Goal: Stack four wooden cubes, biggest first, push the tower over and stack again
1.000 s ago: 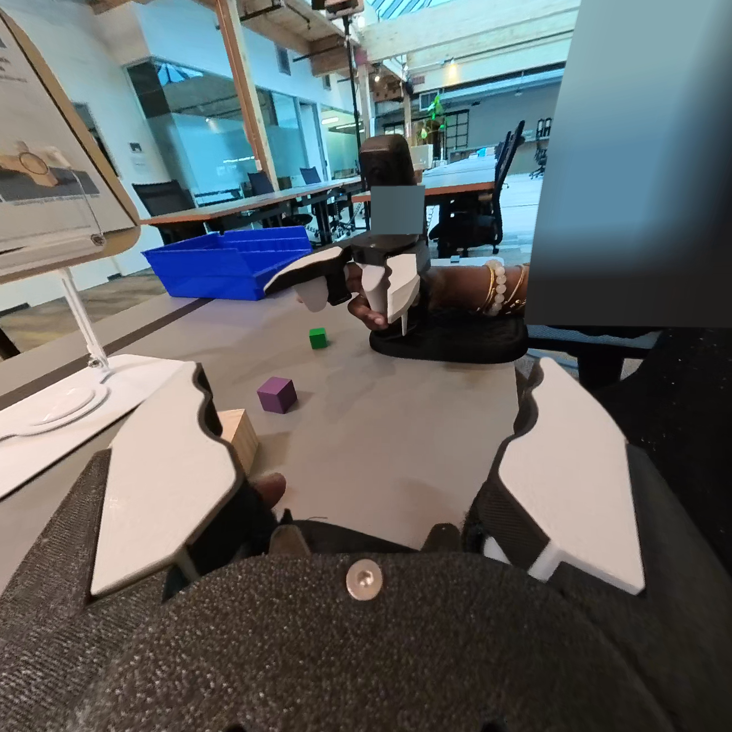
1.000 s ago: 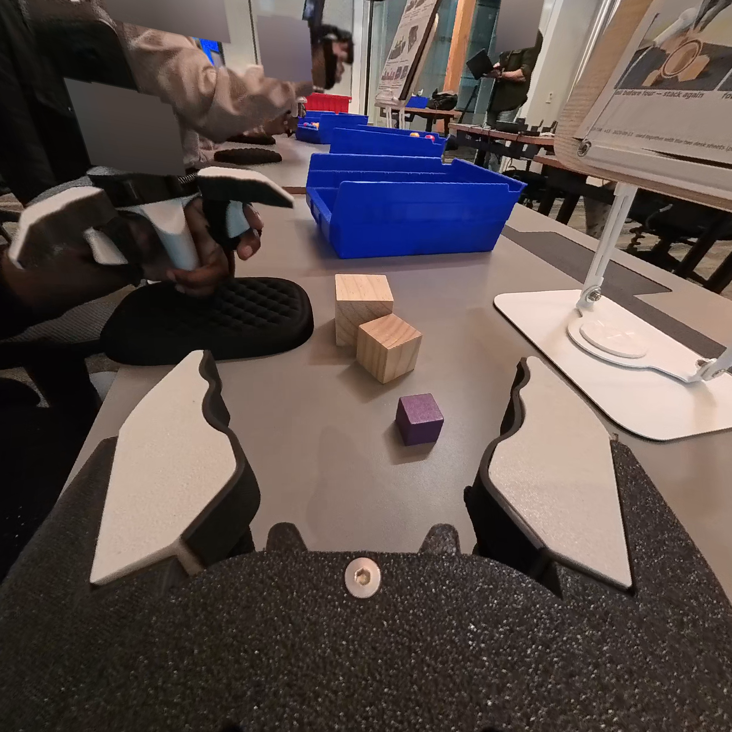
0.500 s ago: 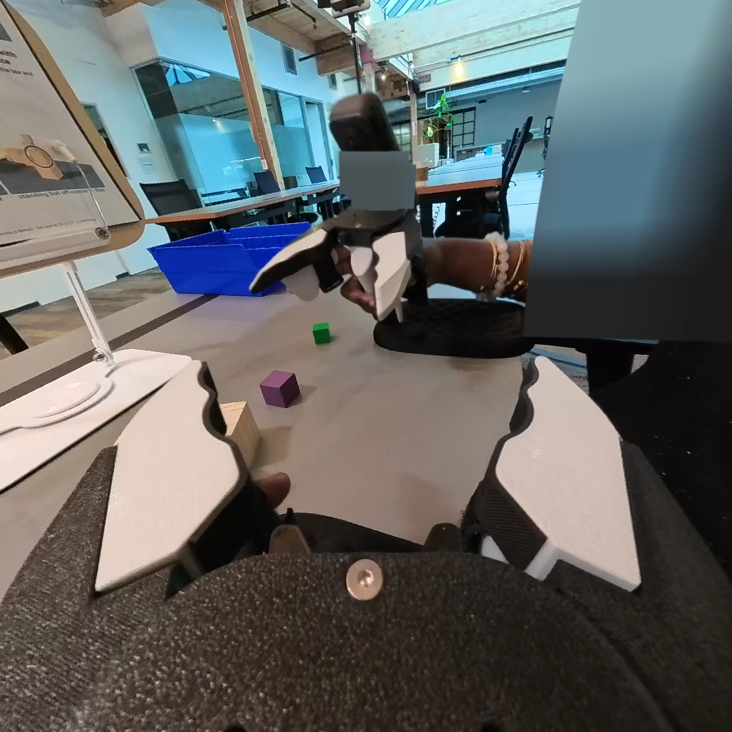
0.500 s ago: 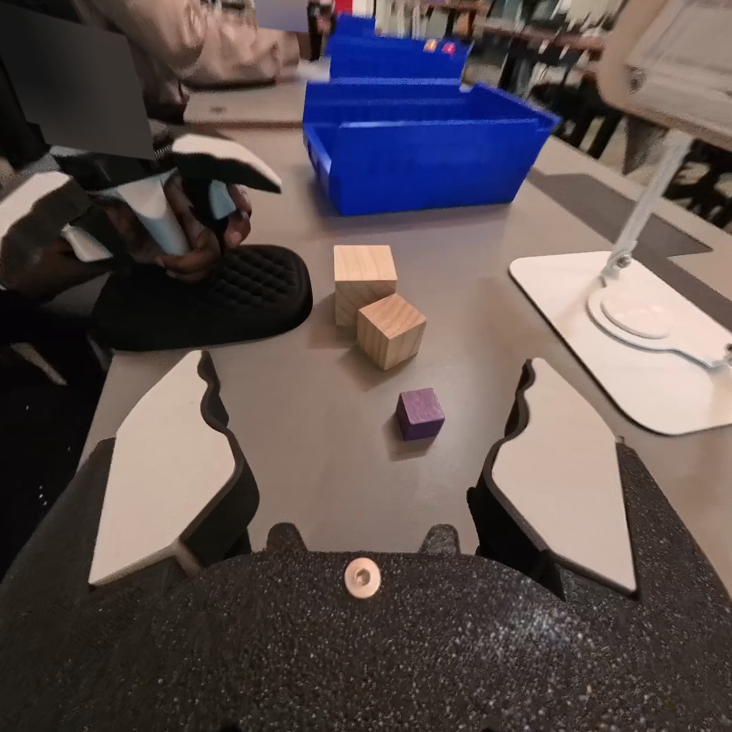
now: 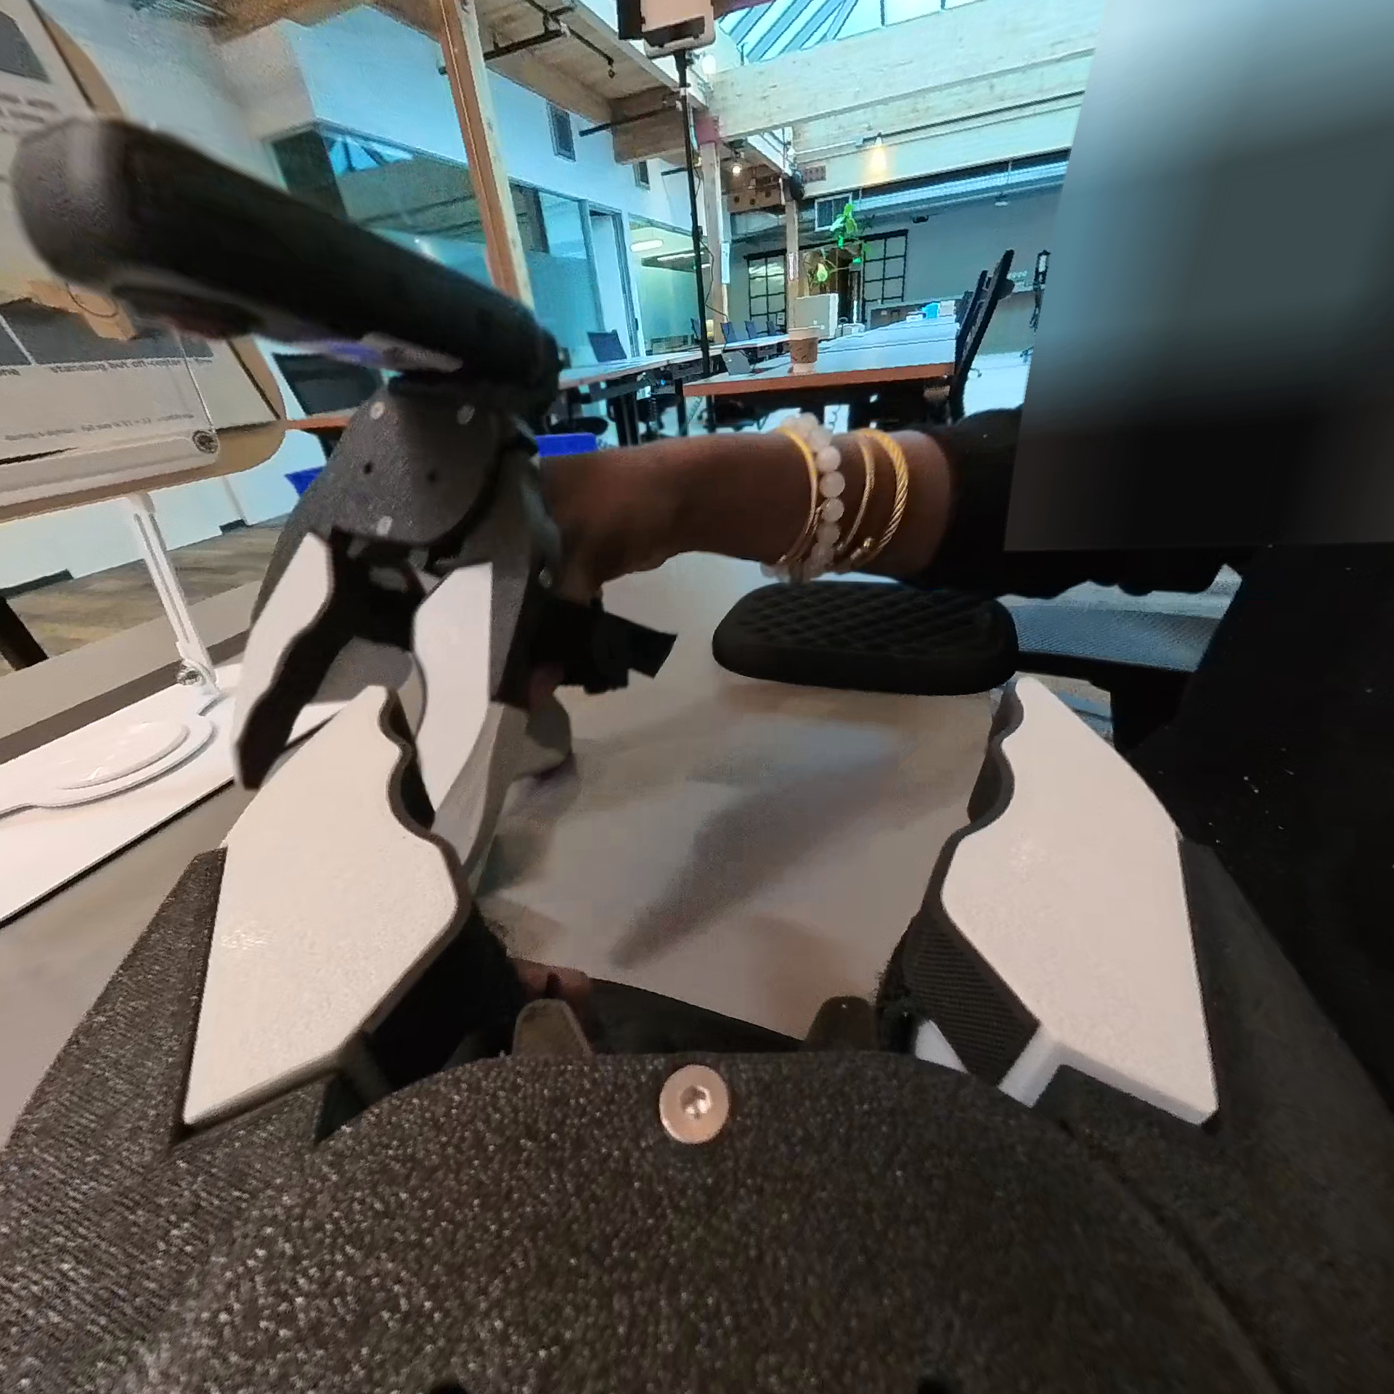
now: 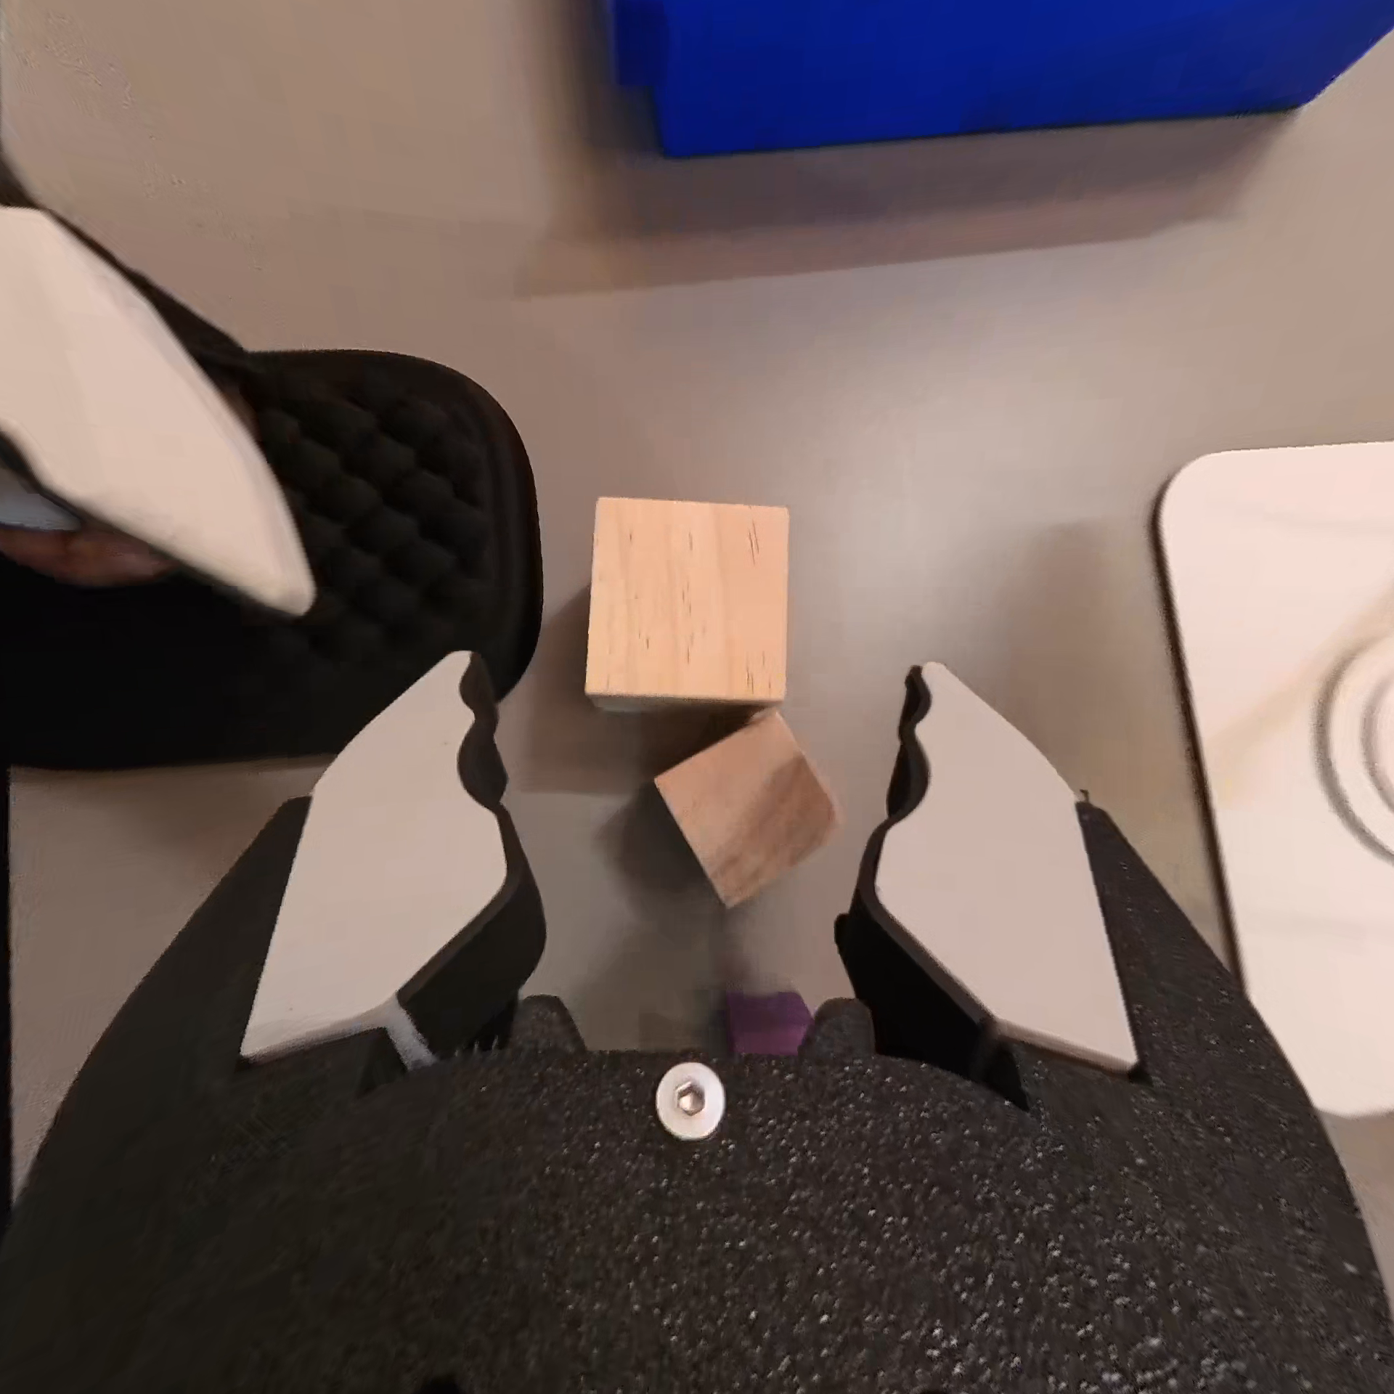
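A grey table (image 6: 943, 362) is shown carrying every item listed. A blue plastic bin (image 6: 981, 68) is seen at its far edge, and the white base plate of a document stand (image 6: 1282, 754) lies to the right. A black textured wrist pad (image 6: 392, 528) is placed at the left, beside the blocks; a second black wrist pad (image 5: 860, 641) is recorded in the left wrist view, under a bare forearm with gold and bead bracelets (image 5: 837, 498). The right gripper (image 6: 694, 679) is held above the table, pointed steeply down, its white fingers (image 6: 392, 845) set well apart, with nothing between the pads. Just past the fingertips a larger pale wooden cube (image 6: 686, 603) is seen; a smaller wooden cube (image 6: 743, 811), turned at an angle, touches its near edge and lies between the spread fingers, apart from both pads. A small purple cube (image 6: 762, 1030) is partly hidden at the gripper's body. The left gripper (image 5: 694, 724) is likewise spread wide and bare over the table, near the first pad, with the right gripper's body close before it.
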{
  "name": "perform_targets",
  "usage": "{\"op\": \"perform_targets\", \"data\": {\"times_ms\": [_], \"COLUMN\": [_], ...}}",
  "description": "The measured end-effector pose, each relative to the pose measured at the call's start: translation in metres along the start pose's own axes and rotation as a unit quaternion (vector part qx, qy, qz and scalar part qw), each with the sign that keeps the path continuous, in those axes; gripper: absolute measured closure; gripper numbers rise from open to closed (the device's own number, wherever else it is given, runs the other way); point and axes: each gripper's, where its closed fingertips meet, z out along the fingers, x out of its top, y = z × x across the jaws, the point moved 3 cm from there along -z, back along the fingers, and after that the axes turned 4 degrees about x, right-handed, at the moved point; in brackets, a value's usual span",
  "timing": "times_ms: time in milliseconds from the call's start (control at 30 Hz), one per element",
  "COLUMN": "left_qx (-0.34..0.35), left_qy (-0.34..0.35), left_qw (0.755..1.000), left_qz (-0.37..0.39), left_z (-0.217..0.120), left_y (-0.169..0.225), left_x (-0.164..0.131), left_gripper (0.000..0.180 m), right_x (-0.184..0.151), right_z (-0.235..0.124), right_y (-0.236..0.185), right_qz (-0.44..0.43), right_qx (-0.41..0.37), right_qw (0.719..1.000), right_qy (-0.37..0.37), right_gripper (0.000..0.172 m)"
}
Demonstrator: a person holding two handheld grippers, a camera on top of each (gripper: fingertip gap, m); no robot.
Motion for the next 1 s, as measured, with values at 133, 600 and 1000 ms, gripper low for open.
{"op": "perform_targets", "data": {"times_ms": [133, 600, 1000], "left_qx": [-0.001, -0.001, 0.005], "left_qy": [0.006, 0.016, 0.027], "left_qw": [1.000, 1.000, 0.999], "left_qz": [-0.006, -0.015, -0.022], "left_z": [-0.001, -0.003, -0.006], "left_y": [-0.001, -0.003, -0.005], "left_x": [0.001, 0.003, 0.005], "left_gripper": [0.042, 0.043, 0.041], "right_x": [0.002, 0.006, 0.013], "right_z": [0.019, 0.037, -0.003], "right_y": [0.002, 0.001, -0.004], "right_qz": [0.005, 0.023, 0.034], "right_qx": [0.012, 0.028, 0.046], "right_qw": [1.000, 0.994, 0.998], "right_qy": [-0.016, -0.105, -0.009], "right_gripper": [0.084, 0.113, 0.113]}}
